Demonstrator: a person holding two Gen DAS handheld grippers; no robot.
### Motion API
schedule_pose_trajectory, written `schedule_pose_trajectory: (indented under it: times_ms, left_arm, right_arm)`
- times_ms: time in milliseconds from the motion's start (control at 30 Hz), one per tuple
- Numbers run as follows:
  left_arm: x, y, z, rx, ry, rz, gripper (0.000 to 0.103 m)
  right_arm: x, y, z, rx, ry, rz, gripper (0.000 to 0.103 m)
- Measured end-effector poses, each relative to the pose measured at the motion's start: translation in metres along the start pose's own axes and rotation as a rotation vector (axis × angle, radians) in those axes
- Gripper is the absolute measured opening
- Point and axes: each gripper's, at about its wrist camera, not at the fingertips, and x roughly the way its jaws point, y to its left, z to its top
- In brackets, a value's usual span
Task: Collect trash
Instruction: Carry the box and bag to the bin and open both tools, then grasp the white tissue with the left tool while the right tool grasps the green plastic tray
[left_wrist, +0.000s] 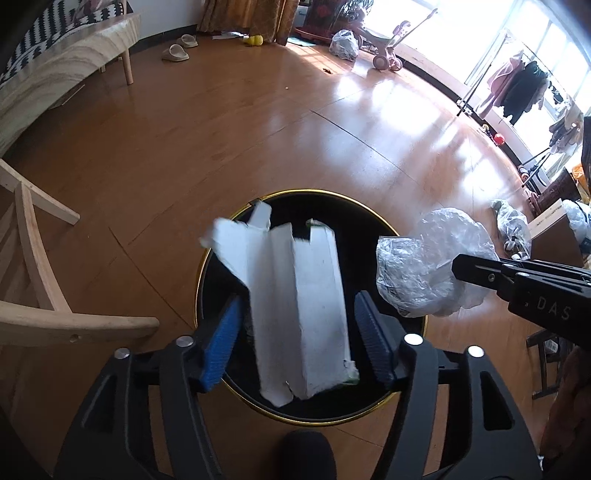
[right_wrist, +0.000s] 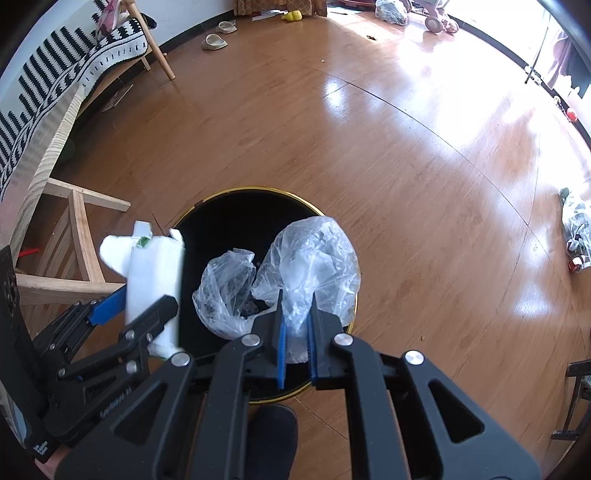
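A black round bin with a gold rim (left_wrist: 218, 247) (right_wrist: 258, 190) stands on the wood floor below both grippers. My left gripper (left_wrist: 299, 325) is open, its blue pads apart from a flattened white carton (left_wrist: 299, 306) that hangs blurred between them over the bin's mouth. The carton also shows in the right wrist view (right_wrist: 155, 280), beside the left gripper (right_wrist: 144, 314). My right gripper (right_wrist: 295, 332) is shut on a crumpled clear plastic bag (right_wrist: 306, 266) above the bin. The bag (left_wrist: 424, 266) and right gripper (left_wrist: 465, 267) show at right in the left wrist view.
A wooden chair frame (left_wrist: 33, 280) (right_wrist: 70, 236) stands left of the bin. A bench with a black-and-white throw (left_wrist: 59, 55) (right_wrist: 55, 77) lies behind. Slippers (left_wrist: 177, 50), a filled plastic bag (left_wrist: 343, 44) and a pink stroller (left_wrist: 384, 48) are far off. Another bag (right_wrist: 576, 229) lies at right.
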Motion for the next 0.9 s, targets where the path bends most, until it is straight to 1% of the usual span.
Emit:
schedule_pose_trajectory:
  times_ms: [33,67,267,300,367,400,433,567,667,700,800,867,900]
  left_arm:
    - [-0.002,0.0,0.0,0.002,-0.004,0.005,0.075]
    - [-0.003,0.0,-0.001,0.003,-0.004,0.006,0.077]
    - [-0.012,0.001,-0.002,0.011,-0.003,0.015,0.082]
    - [-0.013,0.002,-0.001,0.01,-0.004,0.016,0.082]
    - [-0.017,0.003,-0.001,0.008,-0.007,0.015,0.084]
    - [-0.019,0.004,-0.001,0.008,-0.009,0.016,0.085]
    - [-0.022,0.004,-0.001,0.01,-0.014,0.018,0.087]
    - [-0.032,0.007,-0.003,0.011,-0.023,0.021,0.087]
    - [-0.043,0.007,-0.003,0.014,-0.029,0.016,0.091]
    - [-0.046,0.007,-0.003,0.015,-0.032,0.015,0.091]
    - [-0.069,0.005,-0.003,0.031,-0.053,0.012,0.093]
    - [-0.084,0.006,-0.004,0.04,-0.067,0.012,0.095]
    - [-0.093,0.008,-0.004,0.045,-0.076,0.012,0.095]
  right_arm:
    - [0.001,0.0,0.001,0.003,0.002,0.002,0.009]
    - [0.001,0.0,0.001,0.005,0.004,0.004,0.009]
    - [0.005,0.004,0.005,0.01,0.019,0.021,0.009]
    - [0.005,0.004,0.006,0.012,0.021,0.022,0.011]
    - [0.006,0.004,0.006,0.013,0.022,0.027,0.031]
    - [0.004,0.005,0.007,0.015,0.012,0.026,0.058]
    - [0.002,0.006,0.007,0.015,-0.001,0.022,0.069]
    - [-0.003,0.008,0.007,0.026,-0.007,0.031,0.069]
    - [-0.012,0.011,0.009,0.027,-0.03,0.016,0.07]
    - [-0.015,0.013,0.01,0.026,-0.037,0.012,0.071]
    - [-0.038,0.022,0.015,0.018,-0.105,-0.004,0.08]
    - [-0.056,0.03,0.017,0.019,-0.151,0.016,0.082]
    - [-0.068,0.037,0.018,0.018,-0.183,0.034,0.085]
